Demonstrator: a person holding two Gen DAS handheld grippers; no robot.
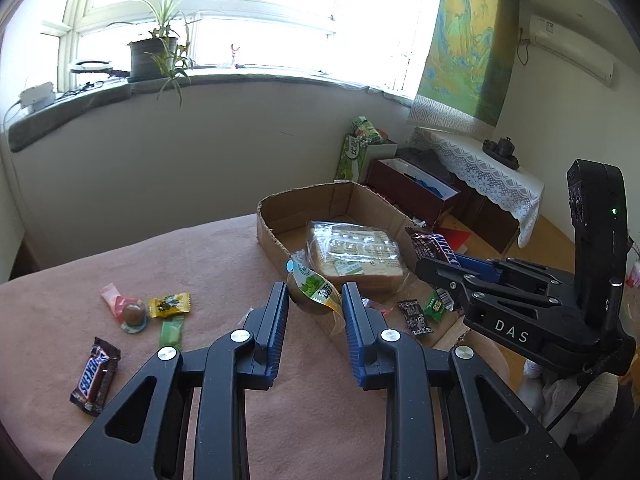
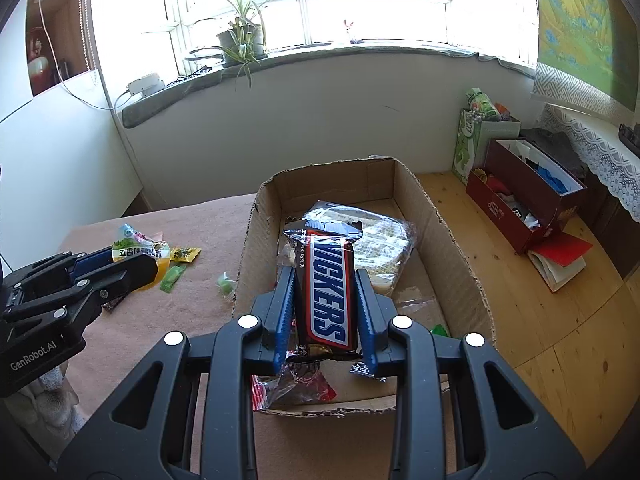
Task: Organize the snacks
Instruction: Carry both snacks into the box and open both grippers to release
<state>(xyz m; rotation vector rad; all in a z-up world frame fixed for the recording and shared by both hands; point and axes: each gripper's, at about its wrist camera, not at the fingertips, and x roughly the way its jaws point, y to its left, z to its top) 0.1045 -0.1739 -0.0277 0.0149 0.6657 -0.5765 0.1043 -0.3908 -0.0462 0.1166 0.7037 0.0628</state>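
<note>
Daylight is pouring through a wide window (image 2: pixel 304 4) above a grey sill, where a potted plant (image 2: pixel 240 40) is standing. A landscape scroll (image 1: pixel 464 40) is hanging over wooden flooring (image 2: pixel 520 280).

A home: potted plant (image 1: pixel 154 54) on windowsill, landscape wall hanging (image 1: pixel 466 40).

Two Snickers bars show: one large bar (image 2: pixel 329 292) clamped in the right hand-held gripper (image 2: pixel 325 312), one smaller bar (image 1: pixel 95 376) lying on the table (image 1: pixel 200 264). One cardboard box (image 2: pixel 436 236) sits there, with one clear-wrapped bread pack (image 1: pixel 354 254) inside it. The left hand-held gripper (image 1: pixel 316 308) pinches one brown, egg-shaped snack in a green-labelled wrapper (image 1: pixel 314 292). Loose on the cloth lie one yellow candy (image 1: pixel 170 305), one green candy (image 1: pixel 171 333) and one pink-wrapped round sweet (image 1: pixel 127 309). That makes two hand-held grippers in all.
</note>
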